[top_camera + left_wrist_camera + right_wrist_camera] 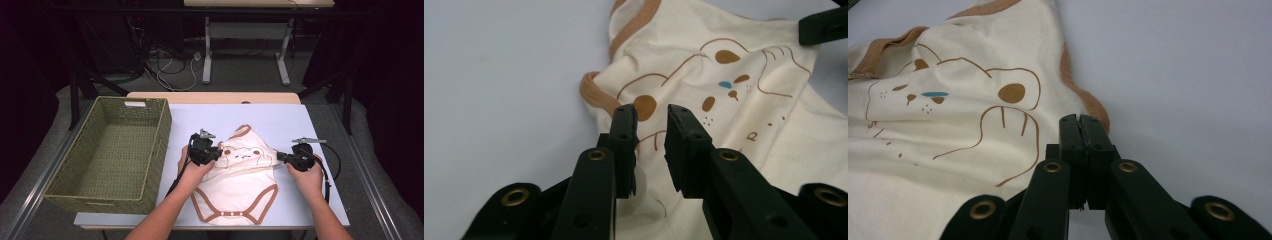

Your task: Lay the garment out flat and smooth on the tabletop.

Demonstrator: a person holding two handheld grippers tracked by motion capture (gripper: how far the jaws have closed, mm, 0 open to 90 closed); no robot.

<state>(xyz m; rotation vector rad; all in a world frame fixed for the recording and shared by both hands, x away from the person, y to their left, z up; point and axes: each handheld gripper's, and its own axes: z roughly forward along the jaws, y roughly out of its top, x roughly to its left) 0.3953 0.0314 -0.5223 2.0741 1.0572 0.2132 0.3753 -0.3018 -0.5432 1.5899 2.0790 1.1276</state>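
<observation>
1. A cream bodysuit [240,177] with brown trim lay on the white table [310,120], just right of a wicker basket [112,150], between the two grippers.
2. Its long axis ran from the far neckline to the snap end nearest the person; the upper half looked partly folded, the bear print facing up.
3. The left gripper [651,120] sat over the sleeve side, jaws parted with a gap, cloth bunched beneath but not clearly pinched.
4. The right gripper [1080,125] was clenched; whether it nipped the trimmed edge I could not tell.
5. The cloth looked light, soft and limp; it would probably sag and crease, so corners or trimmed hems seemed the best holds.
</observation>
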